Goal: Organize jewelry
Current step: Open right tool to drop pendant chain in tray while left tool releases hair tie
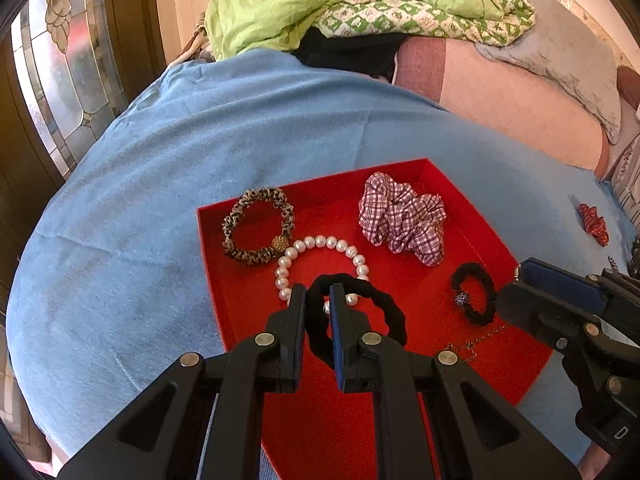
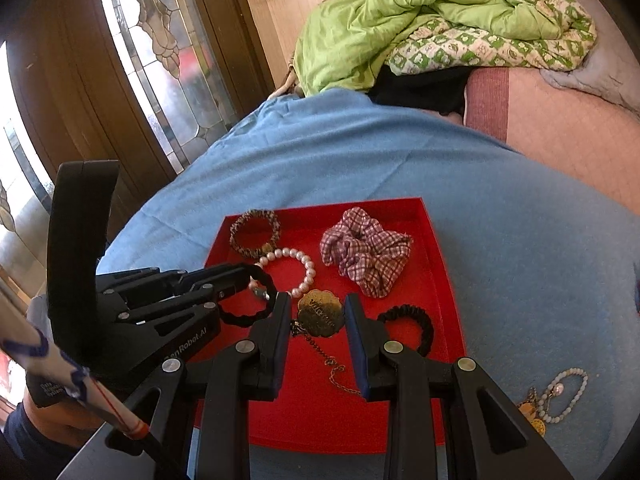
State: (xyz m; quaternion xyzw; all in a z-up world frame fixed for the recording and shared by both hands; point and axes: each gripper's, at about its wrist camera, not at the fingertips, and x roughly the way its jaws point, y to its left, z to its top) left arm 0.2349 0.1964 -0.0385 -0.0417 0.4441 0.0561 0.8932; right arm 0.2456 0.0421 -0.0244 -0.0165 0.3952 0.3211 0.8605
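A red tray (image 1: 312,184) (image 2: 320,204) lies on a blue blanket (image 1: 200,140). In it are a leopard hair tie (image 1: 228,232) (image 2: 234,236), a pearl bracelet (image 1: 320,241) (image 2: 308,268), a plaid scrunchie (image 1: 400,216) (image 2: 364,256) and a small black beaded tie (image 1: 490,292) (image 2: 408,310). My left gripper (image 1: 318,294) (image 2: 252,270) is shut on a plain black hair tie (image 1: 360,292) (image 2: 248,314), low over the pearls. My right gripper (image 2: 316,308) (image 1: 520,288) grips a gold pendant (image 2: 320,314) by its edges, and its chain (image 2: 336,368) (image 1: 472,344) trails onto the tray floor.
A red scrunchie (image 1: 594,224) lies on the blanket right of the tray. A pale bead bracelet (image 2: 568,396) and gold charms (image 2: 534,416) sit near the tray's front right corner. A green quilt (image 1: 320,0) is heaped at the back, and a stained-glass door (image 1: 60,60) stands to the left.
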